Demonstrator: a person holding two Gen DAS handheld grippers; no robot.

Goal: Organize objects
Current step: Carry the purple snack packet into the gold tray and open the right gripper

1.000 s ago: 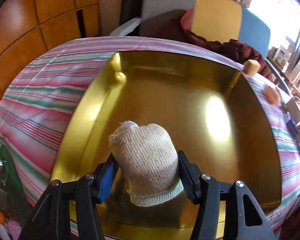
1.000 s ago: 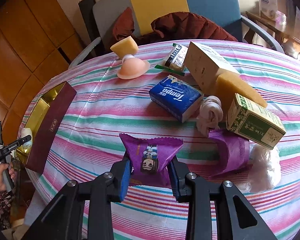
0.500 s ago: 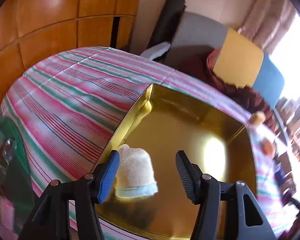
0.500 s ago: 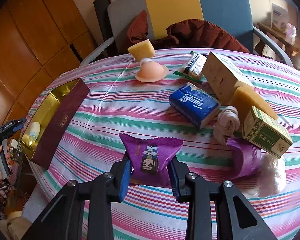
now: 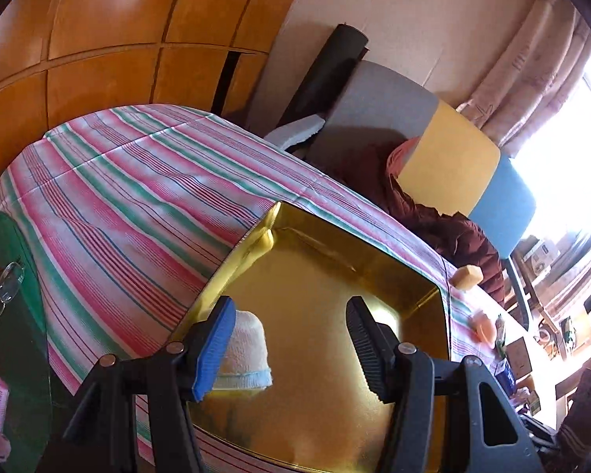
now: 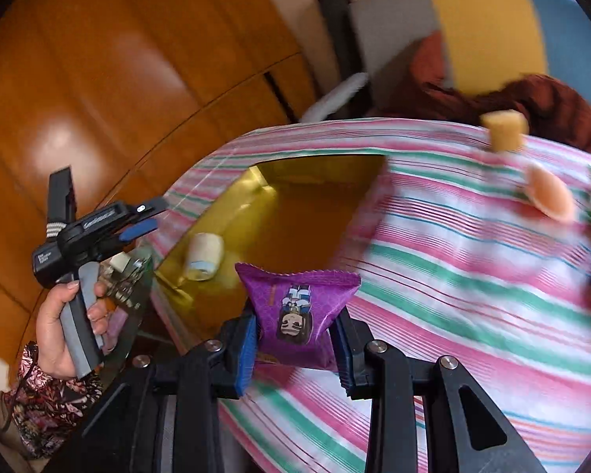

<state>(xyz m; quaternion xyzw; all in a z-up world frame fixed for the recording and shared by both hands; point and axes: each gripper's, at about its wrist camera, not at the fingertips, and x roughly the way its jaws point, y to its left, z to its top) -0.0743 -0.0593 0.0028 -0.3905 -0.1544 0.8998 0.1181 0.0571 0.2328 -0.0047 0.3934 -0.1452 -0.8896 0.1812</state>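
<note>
My right gripper [image 6: 295, 319] is shut on a purple snack packet [image 6: 299, 307] with a cartoon figure, and holds it above the striped tablecloth, just in front of the gold box's [image 6: 303, 213] near corner. A beige rolled cloth [image 6: 203, 256] lies inside the box at its left end. In the left wrist view the rolled cloth [image 5: 246, 351] rests on the gold box floor [image 5: 335, 276], partly behind my left finger pad [image 5: 212, 349]. My left gripper [image 5: 289, 303] is open, with nothing between its fingers. A hand holds that left gripper [image 6: 157, 215] beside the box's left end.
A yellow sponge block [image 6: 504, 132] and a peach dome-shaped thing [image 6: 551, 197] sit on the table beyond the box. A chair with a dark red garment [image 5: 453, 228] stands behind the table. Glasses [image 5: 4, 295] lie on a green glass surface to the left.
My left gripper has drawn back and up from the rolled cloth and rolled over; the cloth stays in the box. My right gripper has swung left with the purple packet towards the box.
</note>
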